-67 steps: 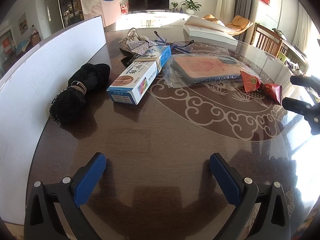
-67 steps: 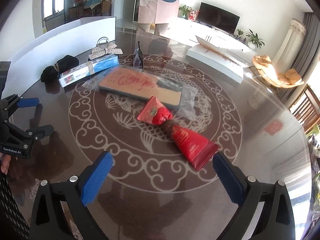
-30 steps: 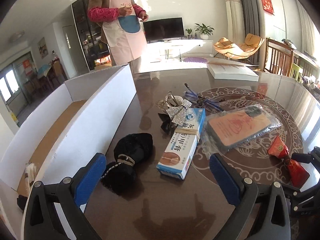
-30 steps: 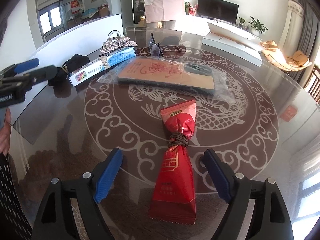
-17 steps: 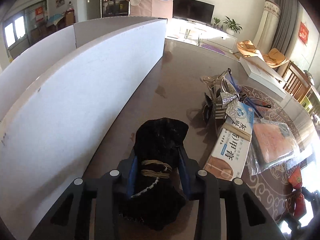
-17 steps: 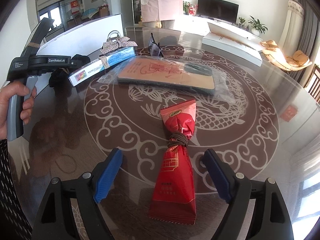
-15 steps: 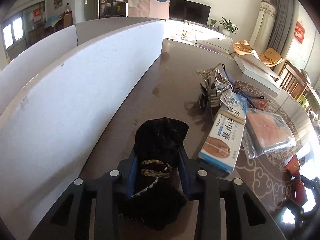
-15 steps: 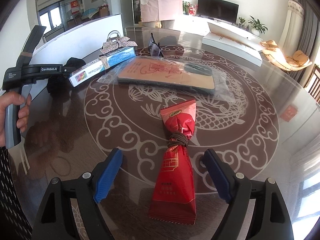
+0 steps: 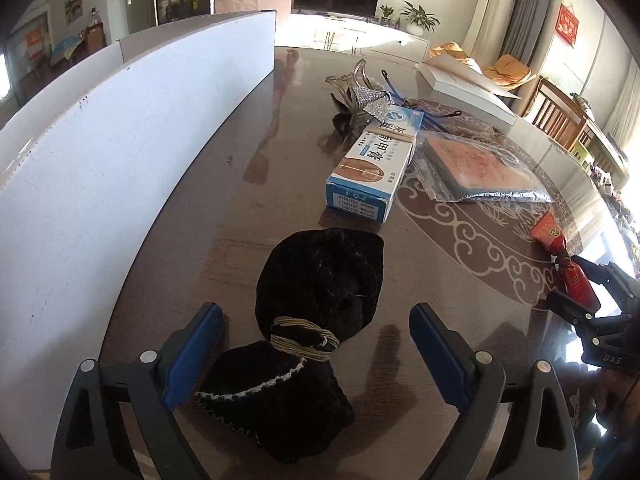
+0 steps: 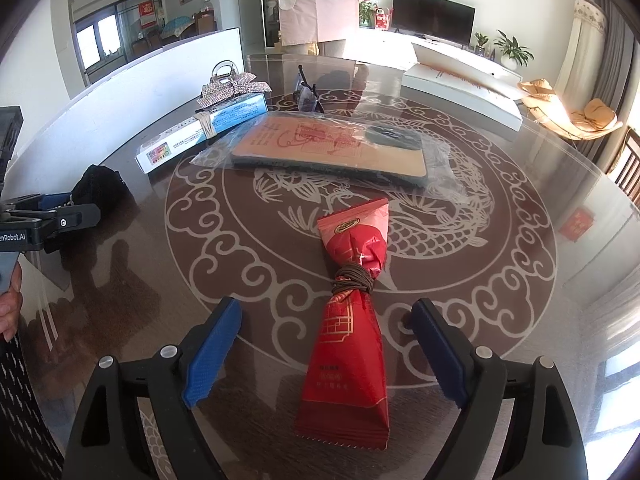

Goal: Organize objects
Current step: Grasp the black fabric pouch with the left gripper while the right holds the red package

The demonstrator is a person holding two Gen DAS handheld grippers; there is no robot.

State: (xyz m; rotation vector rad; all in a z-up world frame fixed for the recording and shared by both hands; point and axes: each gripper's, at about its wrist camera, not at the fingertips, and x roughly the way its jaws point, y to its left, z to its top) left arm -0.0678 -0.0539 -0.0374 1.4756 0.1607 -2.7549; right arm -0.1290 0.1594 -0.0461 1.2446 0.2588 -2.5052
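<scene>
From the left wrist view, the left claw (image 9: 312, 354) is opening, its blue pads standing clear on either side of a black pouch (image 9: 316, 308) that lies on the tabletop (image 9: 192, 216) near the white board (image 9: 100, 152) along its left edge. Beyond the pouch lie a blue-and-white box (image 9: 374, 164), a sparkly bow clip (image 9: 366, 98), and a bagged orange item (image 9: 476, 164) toward the middle. The right claw (image 9: 576, 292) shows at the right edge.

From the right wrist view, the right claw (image 10: 326, 350) is opening, its pads apart and not touching the red packet (image 10: 352, 320) between them, which lies on the tabletop's patterned centre. A person in an apron (image 10: 316, 0) stands at the far edge.
</scene>
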